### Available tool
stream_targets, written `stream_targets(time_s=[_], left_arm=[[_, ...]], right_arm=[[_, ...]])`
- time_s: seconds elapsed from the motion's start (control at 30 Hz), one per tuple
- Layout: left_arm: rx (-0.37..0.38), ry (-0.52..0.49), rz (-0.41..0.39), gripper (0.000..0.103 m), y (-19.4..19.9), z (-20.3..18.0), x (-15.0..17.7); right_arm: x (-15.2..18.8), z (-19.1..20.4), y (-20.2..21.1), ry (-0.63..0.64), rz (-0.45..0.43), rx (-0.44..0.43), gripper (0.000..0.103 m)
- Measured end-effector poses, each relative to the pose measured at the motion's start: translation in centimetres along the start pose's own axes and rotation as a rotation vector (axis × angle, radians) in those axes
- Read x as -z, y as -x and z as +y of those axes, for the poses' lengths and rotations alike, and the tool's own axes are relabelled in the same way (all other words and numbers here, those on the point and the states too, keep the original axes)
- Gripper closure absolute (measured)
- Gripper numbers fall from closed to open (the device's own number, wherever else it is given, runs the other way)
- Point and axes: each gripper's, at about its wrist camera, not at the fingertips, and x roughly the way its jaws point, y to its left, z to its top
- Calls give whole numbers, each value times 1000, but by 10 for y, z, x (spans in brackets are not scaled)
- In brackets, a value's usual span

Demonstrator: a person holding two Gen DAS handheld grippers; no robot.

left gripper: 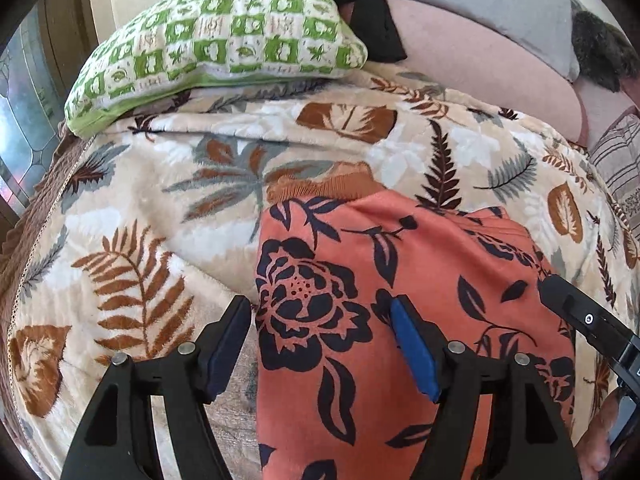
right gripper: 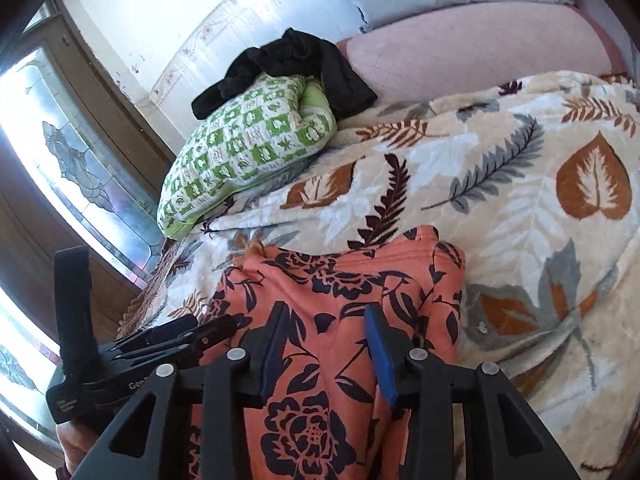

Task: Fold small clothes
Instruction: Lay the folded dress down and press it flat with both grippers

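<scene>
Orange floral garment [left gripper: 400, 300] lies flat on leaf-print blanket [left gripper: 168, 200], long axis running away from both grippers toward green checked pillow [left gripper: 216, 40]. Left gripper [left gripper: 320, 344] spread wide, grasping nothing, straddling garment's left edge. Right gripper [right gripper: 326, 348] also spread, nothing held, over garment's middle. Both look equally near; the near hem likely gets pinched next

Your left gripper [left gripper: 320, 344] sits low w/ jaws spread wide, nothing btwn the pads [left gripper: 414, 354]. Right gripper [right gripper: 326, 346] is parallel just beside it, jaws also apart, not clamping. Your left hand [right gripper: 70, 446] and a bit of your right hand [left gripper: 604, 432] show at the frame edges.
</scene>
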Motion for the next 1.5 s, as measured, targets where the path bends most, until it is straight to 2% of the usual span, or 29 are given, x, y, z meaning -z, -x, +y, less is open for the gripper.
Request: stream_targets(time_s=[0.1, 0.13, 0.17, 0.2, 0.33, 0.5, 0.57, 0.73, 0.93, 1.1, 1.27, 1.5], left_arm=[[7, -2, 14, 29, -6, 2, 4], [-5, -8, 13, 25, -8, 2, 6], [-24, -13, 10, 23, -10, 1, 8], [-42, -17, 4, 20, -12, -1, 10], [-74, -40, -24, 19, -6, -4, 11], [-133, -77, -77, 19, 20, -8, 18], [-150, -93, -98, 19, 32, -8, 26], [-151, -78, -93, 19, 51, 2, 52], [-147, -78, -87, 19, 59, 5, 75], [-155, -84, -88, 19, 60, 2, 87], [-165, -80, -94, 17, 56, 2, 94], [-165, -59, -96, 13, 51, 6, 98]], right_arm=[[2, -16, -22, -37, 83, 47, 66], [3, -19, -25, -44, 93, 53, 69], [4, -20, -25, -39, 90, 62, 73], [4, -19, -24, -30, 89, 63, 73], [5, -11, -12, 0, 73, 79, 73], [15, 14, 32, 122, 7, 95, 73], [25, 24, 46, 164, 10, 86, 73], [49, 37, 61, 195, 54, 73, 73], [88, 32, 52, 211, 139, 141, 73], [90, 27, 44, 207, 145, 168, 71], [94, 35, 41, 262, 134, 207, 71], [95, 36, 40, 268, 125, 220, 71]])
